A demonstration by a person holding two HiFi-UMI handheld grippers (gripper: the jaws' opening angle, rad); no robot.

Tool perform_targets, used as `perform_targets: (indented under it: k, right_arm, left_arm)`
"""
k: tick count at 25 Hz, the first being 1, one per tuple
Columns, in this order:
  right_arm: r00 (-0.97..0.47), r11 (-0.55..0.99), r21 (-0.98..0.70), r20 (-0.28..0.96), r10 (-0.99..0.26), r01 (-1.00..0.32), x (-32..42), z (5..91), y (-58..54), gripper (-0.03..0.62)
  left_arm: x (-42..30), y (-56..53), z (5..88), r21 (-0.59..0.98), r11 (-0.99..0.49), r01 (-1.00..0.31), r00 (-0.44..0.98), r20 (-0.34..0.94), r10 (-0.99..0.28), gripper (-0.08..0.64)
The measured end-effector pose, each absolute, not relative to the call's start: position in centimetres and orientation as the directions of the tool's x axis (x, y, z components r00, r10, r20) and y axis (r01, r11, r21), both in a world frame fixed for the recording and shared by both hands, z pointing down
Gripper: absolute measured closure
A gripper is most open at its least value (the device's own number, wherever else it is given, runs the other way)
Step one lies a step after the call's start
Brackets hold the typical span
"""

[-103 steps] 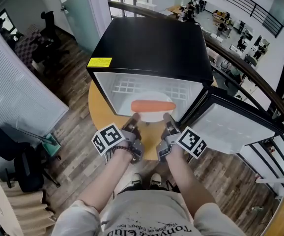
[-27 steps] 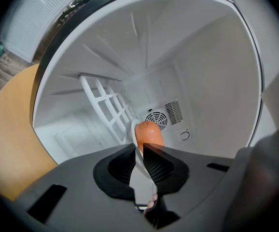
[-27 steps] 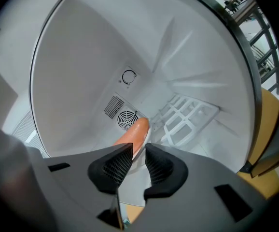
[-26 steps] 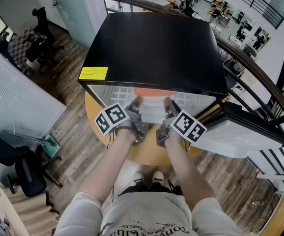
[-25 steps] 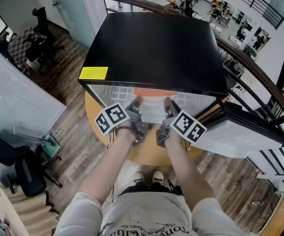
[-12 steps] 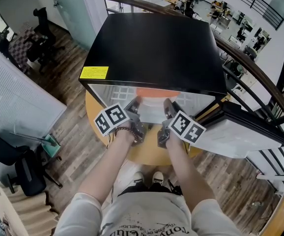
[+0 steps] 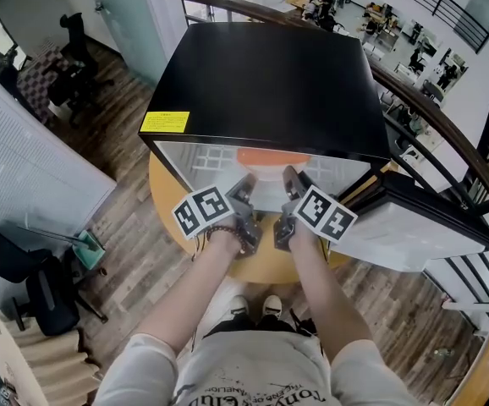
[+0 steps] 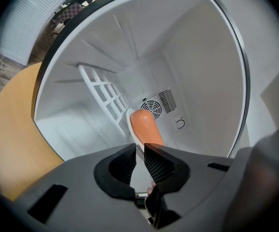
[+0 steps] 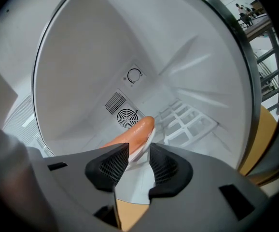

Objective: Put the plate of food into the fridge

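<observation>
Plate (image 9: pixel 147 145) w/ the orange sausage-like food (image 9: pixel 130 133) sits inside the black mini fridge (image 7: pixel 270 83), on the fridge floor at the front of the white wire shelf (image 8: pixel 105 93) and short of the back-wall fan vent (image 8: pixel 153 108). Key relation: it lies straight ahead of both tools, just past the tips. From the L gripper (image 8: pixel 138 146) it's fwd and a touch right; from the R gripper (image 9: pixel 139 149) it's fwd and a touch left. In the head view the food's (image 7: pixel 271 156) long axis runs side to side across the opening, i.e. crosswise to both grippers. R gripper (image 7: pixel 291 176) looks slightly further in than the L gripper (image 7: pixel 244 184), so R is nearer the plate. It's also nearer the open door (image 7: pixel 414 227), which hangs on that side. R jaws have just been opening and stand apart, w/ the plate rim in line w/ the gap but neither pad pressing on it. L jaws are narrow, w/ a thin gap, and seem to grip nothing. Prob. next: back both out, then swing the door shut w/ R. Writing: yellow label (image 7: pixel 165 122) on the fridge top corner, print too small to read. Shirt print upside down, not legible enough. Marker cubes carry patterns only, no brand visible.
</observation>
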State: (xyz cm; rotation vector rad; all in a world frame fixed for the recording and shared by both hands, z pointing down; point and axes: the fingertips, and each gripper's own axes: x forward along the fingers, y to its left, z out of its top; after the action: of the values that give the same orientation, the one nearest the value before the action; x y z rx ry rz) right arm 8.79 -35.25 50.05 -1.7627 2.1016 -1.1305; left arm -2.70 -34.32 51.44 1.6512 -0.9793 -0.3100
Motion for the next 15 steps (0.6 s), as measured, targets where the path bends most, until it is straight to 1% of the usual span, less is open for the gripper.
perform_targets:
  k: [5, 11, 15]
  right_arm:
    - [-0.3, 0.031, -0.633, 0.322, -0.898, -0.774, 8.8, 50.1, -35.2, 0.463]
    - [-0.364, 0.09, -0.589, 0.366, -0.856, -0.803, 8.3, 50.3, -34.7, 0.459]
    - [-0.388, 0.098, -0.602, 0.375, -0.842, -0.792, 8.8, 50.5, -34.1, 0.457]
  left_arm:
    - [-2.6, -34.5, 51.7, 0.906, -0.003, -0.424, 0.613, 0.284, -0.738, 0.499]
    - [-3.0, -34.8, 51.6, 0.899, -0.003, -0.439, 0.6, 0.29, -0.746, 0.5]
    - [-2.9, -34.6, 51.7, 0.897, -0.002, -0.442, 0.597, 0.293, -0.747, 0.502]
